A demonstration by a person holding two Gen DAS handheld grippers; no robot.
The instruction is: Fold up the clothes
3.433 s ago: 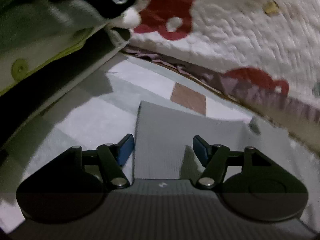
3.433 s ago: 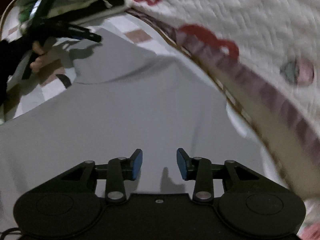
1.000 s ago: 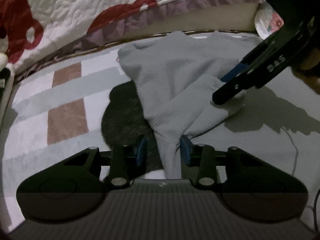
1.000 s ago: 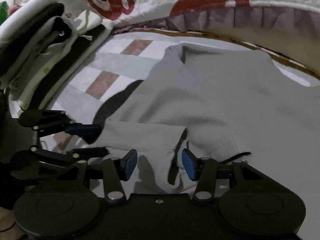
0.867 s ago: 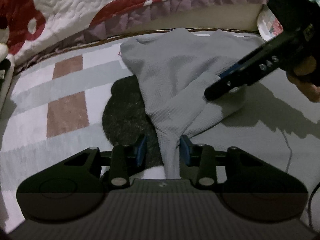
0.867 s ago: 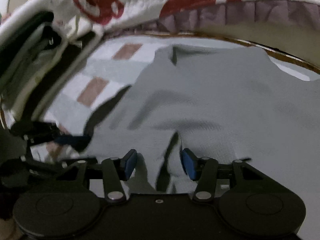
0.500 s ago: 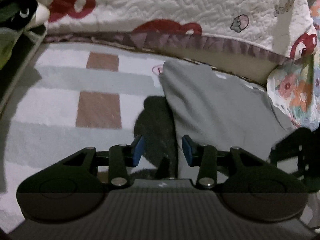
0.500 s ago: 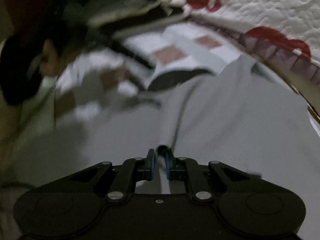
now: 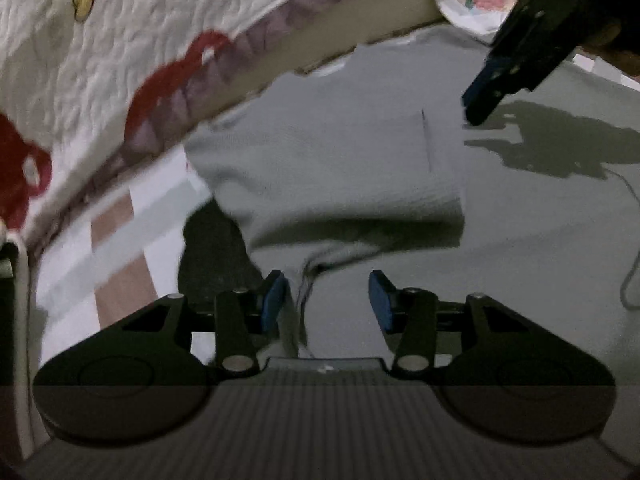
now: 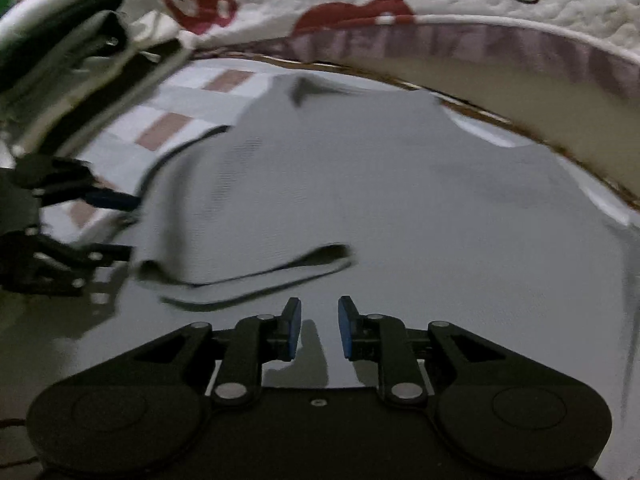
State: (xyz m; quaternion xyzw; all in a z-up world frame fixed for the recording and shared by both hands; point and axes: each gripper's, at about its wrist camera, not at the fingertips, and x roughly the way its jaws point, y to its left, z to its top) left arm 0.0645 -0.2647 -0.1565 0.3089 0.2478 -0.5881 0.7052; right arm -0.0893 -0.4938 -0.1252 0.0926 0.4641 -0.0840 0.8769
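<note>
Grey ribbed-knit sweater lies spread on the checked bedsheet, one sleeve folded across its body at 12 o'clock from the left gripper. Both the left gripper and the right gripper are released, holding nothing (edges blurred). Best next: pinch the far sleeve cuff cleanly, lift low, lay flat.

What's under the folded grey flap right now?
Under the folded flap lies more of the grey garment, with a dark shadow along the flap's edge. Anything beneath that layer is covered.
</note>
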